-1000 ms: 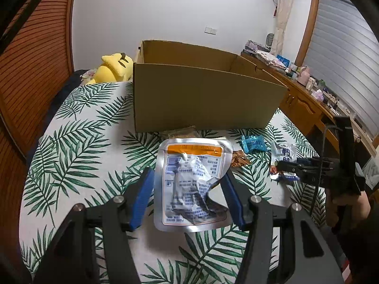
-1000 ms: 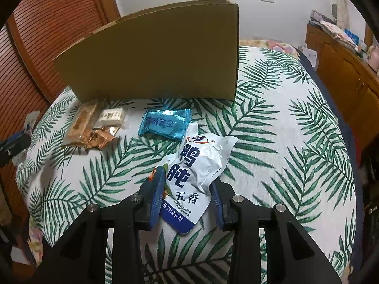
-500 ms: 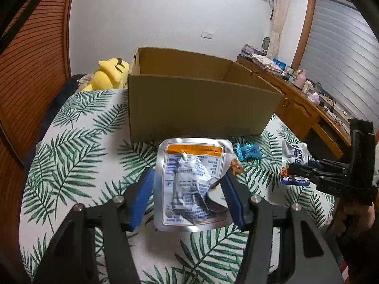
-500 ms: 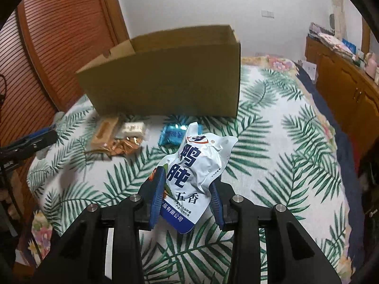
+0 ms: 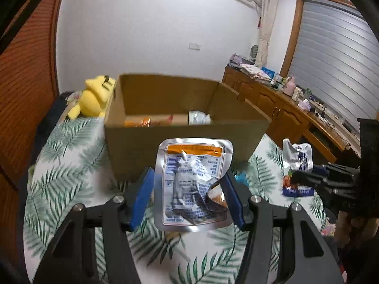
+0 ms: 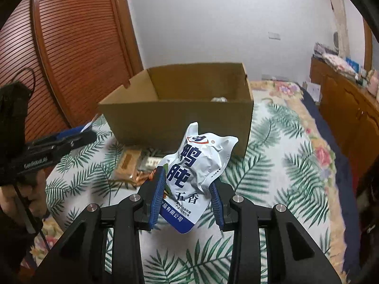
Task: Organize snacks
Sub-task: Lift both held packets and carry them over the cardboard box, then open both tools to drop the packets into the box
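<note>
My left hand-held gripper: squeezing a crinkly silver foil snack pouch low on its sides.
My right hand-held gripper: squeezing a soft white plastic snack bag near its bottom.
Where: both up in the air, in front of the open brown cardboard box.
Feel: probably light, floppy, slippery; hold low, gently.

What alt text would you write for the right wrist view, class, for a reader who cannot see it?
The right gripper holds a white snack pouch above a palm-leaf cloth, facing an open cardboard box. More snacks lie before the box; the left gripper shows at left.
</note>
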